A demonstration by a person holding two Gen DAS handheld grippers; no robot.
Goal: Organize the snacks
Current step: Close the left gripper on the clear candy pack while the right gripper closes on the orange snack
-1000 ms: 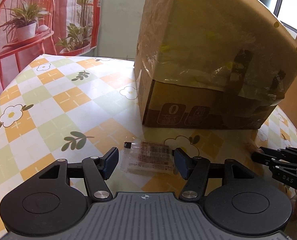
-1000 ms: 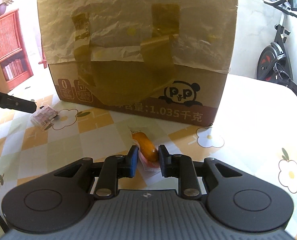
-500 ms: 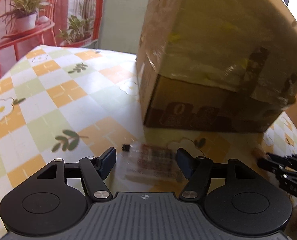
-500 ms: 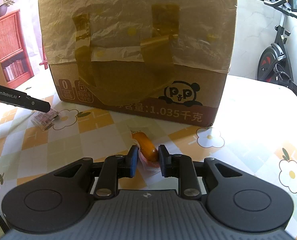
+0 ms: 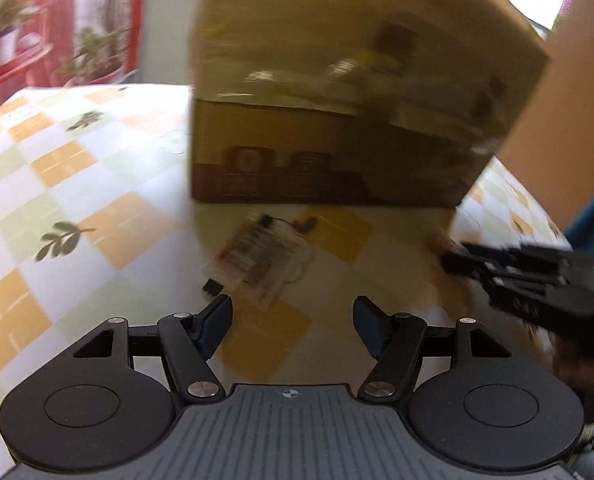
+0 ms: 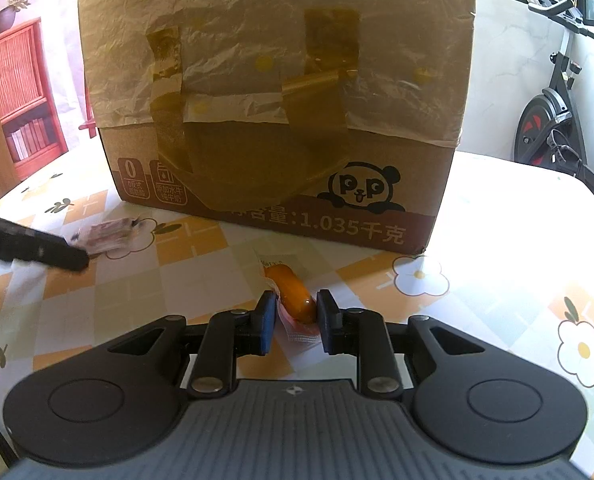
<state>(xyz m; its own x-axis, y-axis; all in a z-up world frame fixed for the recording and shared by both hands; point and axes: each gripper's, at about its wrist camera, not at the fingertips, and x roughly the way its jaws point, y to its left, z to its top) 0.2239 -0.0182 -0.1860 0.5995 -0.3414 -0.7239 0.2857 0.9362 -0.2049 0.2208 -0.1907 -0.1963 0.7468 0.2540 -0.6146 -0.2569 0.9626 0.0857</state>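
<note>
Right, early days: the right gripper (image 6: 296, 316) pinches the orange sausage snack (image 6: 291, 294), low over the table (image 6: 497, 240) at six o'clock from the cardboard box (image 6: 273, 92). The left gripper (image 5: 293, 322) stands spread, gripping nothing, the clear-wrapped snack (image 5: 263, 258) lying loose at eleven o'clock just past its fingertips. Count: two snacks, one box, neither stowed, by the look of it.
</note>
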